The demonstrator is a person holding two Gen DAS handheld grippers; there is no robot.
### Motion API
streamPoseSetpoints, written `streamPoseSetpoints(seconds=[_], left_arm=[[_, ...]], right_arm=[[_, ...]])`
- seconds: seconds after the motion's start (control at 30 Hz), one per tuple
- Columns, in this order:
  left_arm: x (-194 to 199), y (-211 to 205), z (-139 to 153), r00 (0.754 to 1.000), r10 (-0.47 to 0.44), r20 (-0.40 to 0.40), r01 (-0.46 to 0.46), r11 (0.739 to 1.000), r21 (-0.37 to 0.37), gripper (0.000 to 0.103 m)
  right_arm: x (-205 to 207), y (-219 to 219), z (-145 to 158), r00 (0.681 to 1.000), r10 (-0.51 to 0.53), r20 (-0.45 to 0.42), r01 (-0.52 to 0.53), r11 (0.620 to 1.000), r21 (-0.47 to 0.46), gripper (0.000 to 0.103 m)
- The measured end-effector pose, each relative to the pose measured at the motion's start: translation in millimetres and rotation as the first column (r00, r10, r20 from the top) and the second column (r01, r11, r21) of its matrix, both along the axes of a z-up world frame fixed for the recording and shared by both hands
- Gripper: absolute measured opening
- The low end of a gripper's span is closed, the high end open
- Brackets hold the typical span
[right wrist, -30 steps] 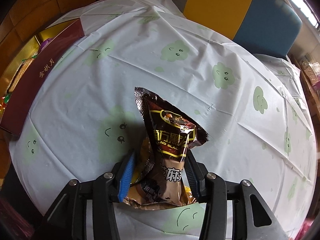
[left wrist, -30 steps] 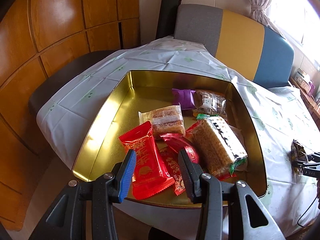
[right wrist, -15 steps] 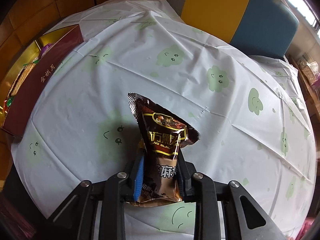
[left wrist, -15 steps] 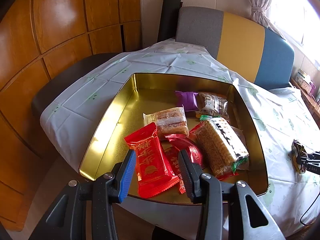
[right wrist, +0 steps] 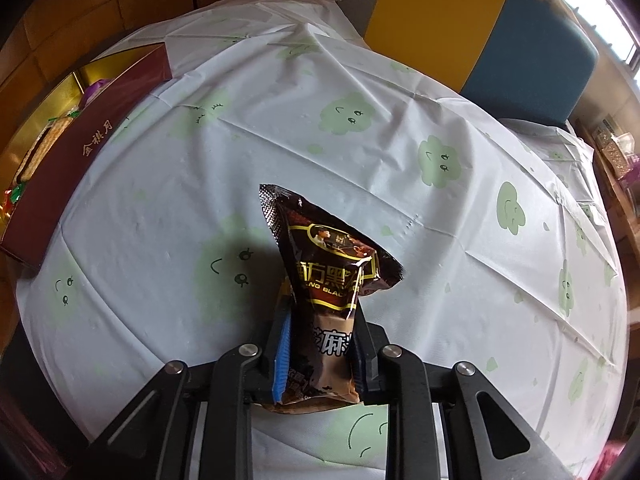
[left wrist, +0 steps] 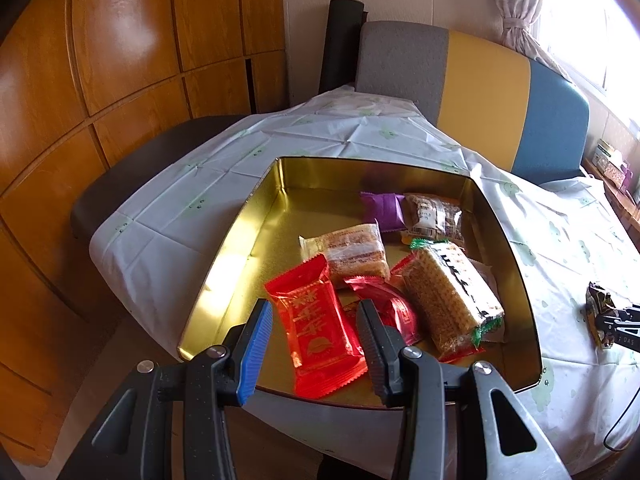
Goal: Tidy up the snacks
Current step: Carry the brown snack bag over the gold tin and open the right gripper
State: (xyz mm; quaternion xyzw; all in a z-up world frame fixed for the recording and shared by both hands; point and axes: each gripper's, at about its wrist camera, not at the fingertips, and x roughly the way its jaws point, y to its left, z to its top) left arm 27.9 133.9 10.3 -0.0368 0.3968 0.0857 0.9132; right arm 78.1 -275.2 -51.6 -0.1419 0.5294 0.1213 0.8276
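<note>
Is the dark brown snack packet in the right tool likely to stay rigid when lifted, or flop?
Probably floppy: the brown packet pinches narrow between the right tool fingers while its free end fans out. The glossy film looks slippery. It seems light, since its unsupported end hardly droops.

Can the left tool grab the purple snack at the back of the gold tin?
Probably yes. The left tool is open and empty, and the purple snack lies uncovered in the open gold tin. It would have to reach over the red packets first.
</note>
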Motion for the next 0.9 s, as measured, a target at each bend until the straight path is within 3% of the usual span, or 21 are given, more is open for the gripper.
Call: streamPoseSetpoints(seconds=[0.23,0.43,0.57,0.7,0.9], left_arm=[[-5,19,4,0.999,0.039,0.012,-0.039,0.999,-0.01,0.044],[-8,42,7,0.994,0.109,0.022,-0.108,0.994,-0.029,0.045],[-10,53,9,0.99,0.141,0.033,-0.14,0.99,-0.031,0.045],[-12,60,10,0.986,0.163,0.036,-0.162,0.986,-0.036,0.045],[-15,69,9,0.98,0.194,0.041,-0.193,0.98,-0.043,0.045]], right_arm=[[5,5,14,0.998,-0.045,-0.037,0.047,0.998,0.047,0.016],[-2,50,47,1.0,0.025,0.015,-0.027,0.99,0.136,0.015],[-10,101,79,0.989,0.126,0.07,-0.139,0.965,0.221,0.015],[-22,167,105,0.961,0.253,0.108,-0.274,0.909,0.314,0.015],[-25,267,98,0.922,0.38,0.081,-0.384,0.859,0.339,0.015]])
